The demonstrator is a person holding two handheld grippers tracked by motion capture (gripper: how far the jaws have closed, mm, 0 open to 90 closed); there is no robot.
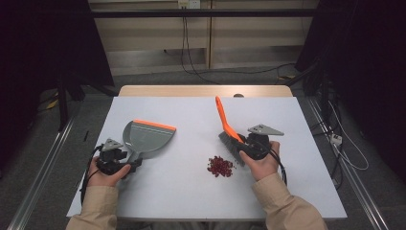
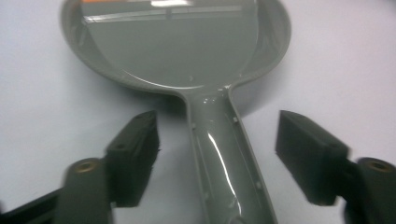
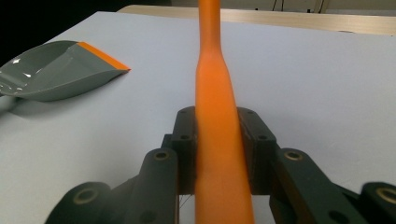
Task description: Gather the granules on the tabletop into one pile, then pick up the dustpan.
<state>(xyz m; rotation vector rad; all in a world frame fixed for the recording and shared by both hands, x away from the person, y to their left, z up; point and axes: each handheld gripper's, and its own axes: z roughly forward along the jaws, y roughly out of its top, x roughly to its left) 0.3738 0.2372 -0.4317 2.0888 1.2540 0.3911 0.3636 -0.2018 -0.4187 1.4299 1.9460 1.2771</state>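
A grey dustpan [image 1: 145,137] with an orange lip lies on the white table at the left. Its handle [image 2: 224,158] runs between the spread jaws of my left gripper [image 1: 129,165], which stands open around it without touching. My right gripper [image 1: 244,143] is shut on the orange handle [image 3: 217,140] of a brush [image 1: 225,120], whose grey bristles [image 1: 229,143] rest on the table. A small pile of dark red crumbs [image 1: 219,166] lies just left of the bristles. The dustpan [image 3: 56,70] also shows at the left of the right gripper view.
The white table top [image 1: 191,115] has bare room at the back and the front. A wooden strip [image 1: 206,91] runs along its far edge. Beyond lie floor cables [image 1: 191,67] and dark curtains at both sides.
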